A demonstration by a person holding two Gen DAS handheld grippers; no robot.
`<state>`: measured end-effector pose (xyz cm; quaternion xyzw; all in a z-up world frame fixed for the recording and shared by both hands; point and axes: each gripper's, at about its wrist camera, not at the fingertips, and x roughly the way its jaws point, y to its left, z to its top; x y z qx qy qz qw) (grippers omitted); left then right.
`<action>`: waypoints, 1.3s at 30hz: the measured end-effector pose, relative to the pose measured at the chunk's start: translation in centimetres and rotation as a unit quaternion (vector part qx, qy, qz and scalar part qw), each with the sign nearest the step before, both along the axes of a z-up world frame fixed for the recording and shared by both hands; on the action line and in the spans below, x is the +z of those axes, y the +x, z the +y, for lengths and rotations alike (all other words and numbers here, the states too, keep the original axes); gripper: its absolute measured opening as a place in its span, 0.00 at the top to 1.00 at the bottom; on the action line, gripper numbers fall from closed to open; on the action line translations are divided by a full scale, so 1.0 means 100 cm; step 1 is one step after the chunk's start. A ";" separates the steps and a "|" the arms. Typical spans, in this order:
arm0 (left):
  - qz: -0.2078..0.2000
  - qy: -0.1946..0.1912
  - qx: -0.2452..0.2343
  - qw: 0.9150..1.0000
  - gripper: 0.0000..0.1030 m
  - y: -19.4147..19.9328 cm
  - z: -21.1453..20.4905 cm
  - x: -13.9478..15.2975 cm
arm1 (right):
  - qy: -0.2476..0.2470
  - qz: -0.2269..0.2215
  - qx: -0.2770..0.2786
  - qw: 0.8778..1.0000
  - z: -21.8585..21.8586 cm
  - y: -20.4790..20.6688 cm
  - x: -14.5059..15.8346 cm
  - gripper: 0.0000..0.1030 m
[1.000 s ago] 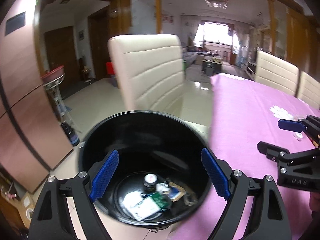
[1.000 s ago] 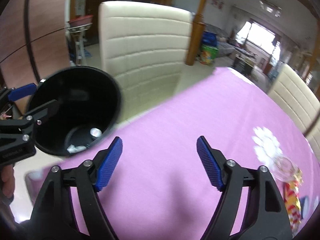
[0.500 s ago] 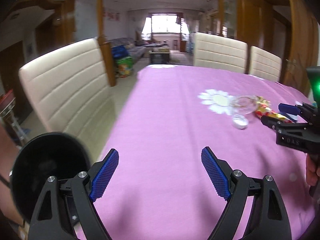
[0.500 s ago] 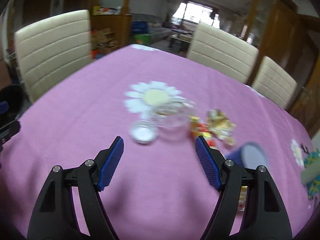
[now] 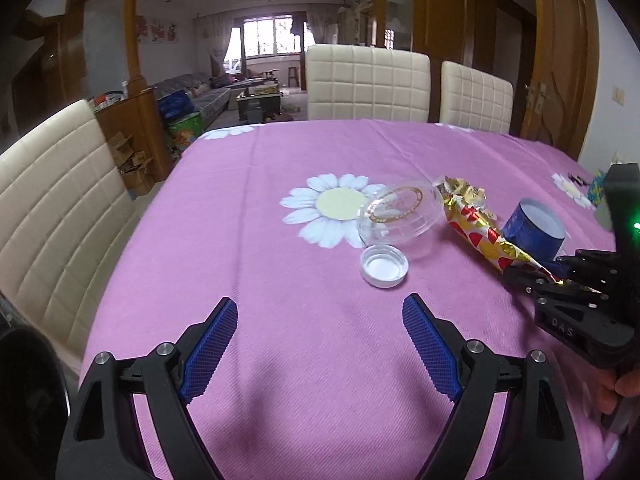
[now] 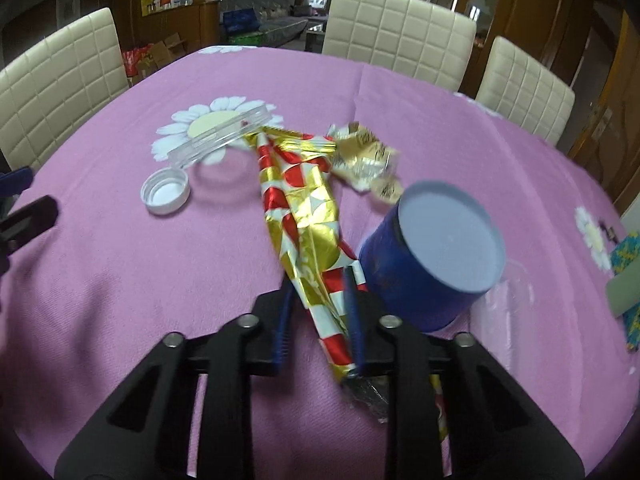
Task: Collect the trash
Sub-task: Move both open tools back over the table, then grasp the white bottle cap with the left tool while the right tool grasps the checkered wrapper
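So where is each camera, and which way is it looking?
Left wrist: sits on the open left gripper, looking across the pink tablecloth at the white cap; right gripper shows too.
Right wrist: sits on the right gripper, closed around the red-gold wrapper, beside the blue tub.
Both see cap, wrapper, tub.

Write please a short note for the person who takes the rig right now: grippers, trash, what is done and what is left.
Right gripper: closing on the foil wrapper, which lies on the table.
Left gripper: open, empty, above the table.
Beside the wrapper: blue tub, gold foil, white cap, clear lid.
Black bin: off the table's left edge.
Done: none visible.
Left: bin the wrapper, then the rest.
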<state>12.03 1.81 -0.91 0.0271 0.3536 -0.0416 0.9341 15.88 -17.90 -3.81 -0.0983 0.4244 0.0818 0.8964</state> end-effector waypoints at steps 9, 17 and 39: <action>0.030 0.014 -0.024 0.999 0.20 0.036 -0.030 -0.018 | 0.033 -0.017 -0.012 0.999 -0.012 -0.011 0.015 0.84; 0.046 0.026 -0.032 0.998 0.20 0.059 -0.043 -0.020 | 0.047 -0.018 -0.023 0.998 -0.019 -0.007 0.017 0.84; 0.078 0.035 -0.054 0.995 0.62 0.064 -0.047 -0.026 | 0.060 -0.004 -0.008 0.998 -0.010 -0.006 0.015 0.84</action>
